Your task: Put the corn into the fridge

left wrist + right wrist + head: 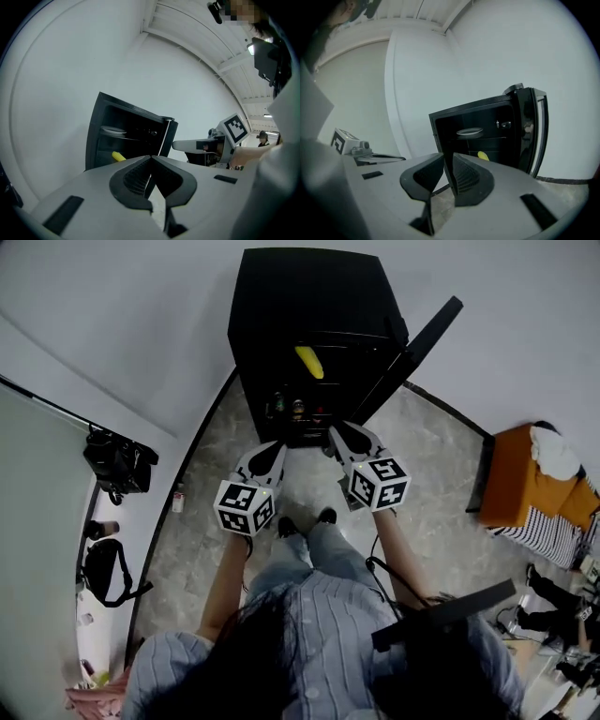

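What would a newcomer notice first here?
Straight ahead stands the black fridge, its door open, with the yellow corn lying inside. In front of it both grippers are empty: the left gripper is shut, and the right gripper has its jaws slightly apart.

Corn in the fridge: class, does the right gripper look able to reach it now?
Probably yes: the fridge door stands open, the corn lies uncovered inside, and nothing stands between it and the right gripper.
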Motion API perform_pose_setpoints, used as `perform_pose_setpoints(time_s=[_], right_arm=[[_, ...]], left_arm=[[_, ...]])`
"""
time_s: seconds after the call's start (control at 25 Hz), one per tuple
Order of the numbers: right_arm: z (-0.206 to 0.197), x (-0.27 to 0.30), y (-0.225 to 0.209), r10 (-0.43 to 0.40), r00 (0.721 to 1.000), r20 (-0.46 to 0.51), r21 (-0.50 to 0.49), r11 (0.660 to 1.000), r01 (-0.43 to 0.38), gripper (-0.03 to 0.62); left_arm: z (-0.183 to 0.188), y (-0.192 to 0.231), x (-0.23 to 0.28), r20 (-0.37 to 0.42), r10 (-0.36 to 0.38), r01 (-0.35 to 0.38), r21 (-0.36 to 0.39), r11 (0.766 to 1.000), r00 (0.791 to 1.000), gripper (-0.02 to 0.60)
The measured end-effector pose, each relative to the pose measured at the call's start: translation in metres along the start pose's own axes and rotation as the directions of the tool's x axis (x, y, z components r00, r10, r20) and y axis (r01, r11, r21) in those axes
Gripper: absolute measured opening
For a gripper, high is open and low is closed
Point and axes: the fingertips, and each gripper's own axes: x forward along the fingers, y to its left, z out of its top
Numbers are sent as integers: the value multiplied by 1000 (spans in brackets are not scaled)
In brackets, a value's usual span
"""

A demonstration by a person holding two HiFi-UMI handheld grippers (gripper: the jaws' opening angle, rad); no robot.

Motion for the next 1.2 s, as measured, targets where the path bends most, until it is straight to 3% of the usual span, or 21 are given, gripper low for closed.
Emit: perform_pose_setpoints(time_s=[0.36,0.64,0.96,1.2], right_arm=[[-9,-46,25,-3,1000,-4,-35,999,2,69],[-15,-92,26,33,999,17,-1,999,-33,69],[-41,-166,42,111,994,10,-2,994,-111,67],[-62,-219,48,194,981,-9,-33,980,-194,63]], left_arm=[[-26,-33,-30,-74,-5,9,54,999,997,8],[-23,-68,-45,-36,45,-44,41,998,998,8],[-24,-147,-53,36,61,-62,12,998,997,8],[-43,-207,-71,44,92,-93,20,995,995,8]])
